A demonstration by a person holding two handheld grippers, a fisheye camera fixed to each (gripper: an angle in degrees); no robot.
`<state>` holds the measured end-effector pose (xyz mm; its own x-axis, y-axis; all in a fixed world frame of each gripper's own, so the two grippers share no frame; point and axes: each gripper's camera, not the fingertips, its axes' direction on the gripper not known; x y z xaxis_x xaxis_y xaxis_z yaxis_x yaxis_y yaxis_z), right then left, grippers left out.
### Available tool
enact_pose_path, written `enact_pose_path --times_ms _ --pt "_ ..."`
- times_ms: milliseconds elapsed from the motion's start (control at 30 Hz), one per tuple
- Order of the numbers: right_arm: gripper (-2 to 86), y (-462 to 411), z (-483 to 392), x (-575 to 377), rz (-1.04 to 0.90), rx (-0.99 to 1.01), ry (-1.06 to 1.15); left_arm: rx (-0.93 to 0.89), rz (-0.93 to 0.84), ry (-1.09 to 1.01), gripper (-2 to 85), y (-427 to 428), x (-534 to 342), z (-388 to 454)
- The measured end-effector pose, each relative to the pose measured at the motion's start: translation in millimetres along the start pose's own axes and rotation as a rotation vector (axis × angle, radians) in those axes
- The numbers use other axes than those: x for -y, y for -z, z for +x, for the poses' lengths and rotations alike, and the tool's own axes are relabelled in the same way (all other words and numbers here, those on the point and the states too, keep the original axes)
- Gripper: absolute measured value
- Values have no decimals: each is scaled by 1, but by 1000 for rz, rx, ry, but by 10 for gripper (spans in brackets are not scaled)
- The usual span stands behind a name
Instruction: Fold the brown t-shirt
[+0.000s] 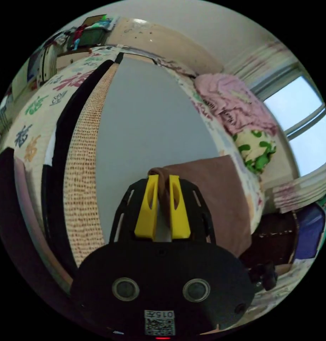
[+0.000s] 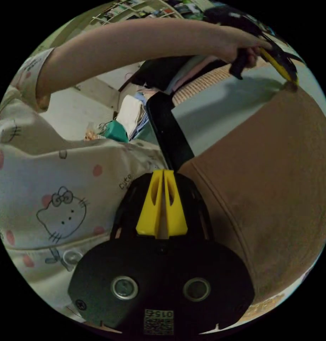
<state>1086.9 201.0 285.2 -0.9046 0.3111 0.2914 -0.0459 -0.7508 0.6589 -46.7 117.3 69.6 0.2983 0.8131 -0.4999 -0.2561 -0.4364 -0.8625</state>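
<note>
The brown cotton t-shirt (image 1: pixel 212 191) lies on a smooth grey sheet (image 1: pixel 148 120) spread over the bed. The left gripper (image 1: pixel 163 184) has its yellow fingers (image 1: pixel 148 206) pinched on a bunched corner of it; the right gripper (image 2: pixel 163 177) has its fingers closed at the shirt's near edge, whether on cloth I cannot tell.

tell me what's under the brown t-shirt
The brown t-shirt lies on a grey sheet, which shows bare beside it. What the sheet looks like beneath the shirt is covered. The left gripper pinches a corner of the shirt.
</note>
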Motion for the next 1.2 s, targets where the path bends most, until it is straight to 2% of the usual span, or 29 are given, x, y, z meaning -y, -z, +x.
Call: enact_pose_path --times_ms 133,233,300,367,400,500,700,767,900,1000,1067,1200 --pt "51 59 31 -47 238 -2 27 29 9 8 61 -12 -23 -9" --pt "69 141 100 -114 492 -135 -102 -49 12 53 99 -17 -54 -26" --pt "97 194 189 -184 665 -306 -368 -128 16 84 124 -24 -76 -38" --pt "133 218 264 -236 747 -362 -586 -189 28 106 138 -34 -98 -46" --pt "156 224 313 -264 751 -365 -701 -217 34 110 146 -42 -108 -49" --pt "163 215 414 -301 712 -290 -826 -228 20 111 166 -69 -124 -54" --pt "143 155 533 -296 536 -190 -853 -291 51 134 160 -105 -138 -68" --pt "104 140 551 -302 557 -119 -841 -330 42 171 151 -116 -143 -75" --pt "86 112 580 -335 616 -54 -897 -413 13 257 118 -139 -161 -94" --pt "73 99 582 -349 639 -50 -906 -477 -50 262 82 -159 -178 -102" --pt "67 96 570 -353 658 -66 -886 -479 -28 282 72 -155 -193 -110" --pt "64 103 506 -356 749 -88 -715 -424 74 118 64 -101 -226 -107"
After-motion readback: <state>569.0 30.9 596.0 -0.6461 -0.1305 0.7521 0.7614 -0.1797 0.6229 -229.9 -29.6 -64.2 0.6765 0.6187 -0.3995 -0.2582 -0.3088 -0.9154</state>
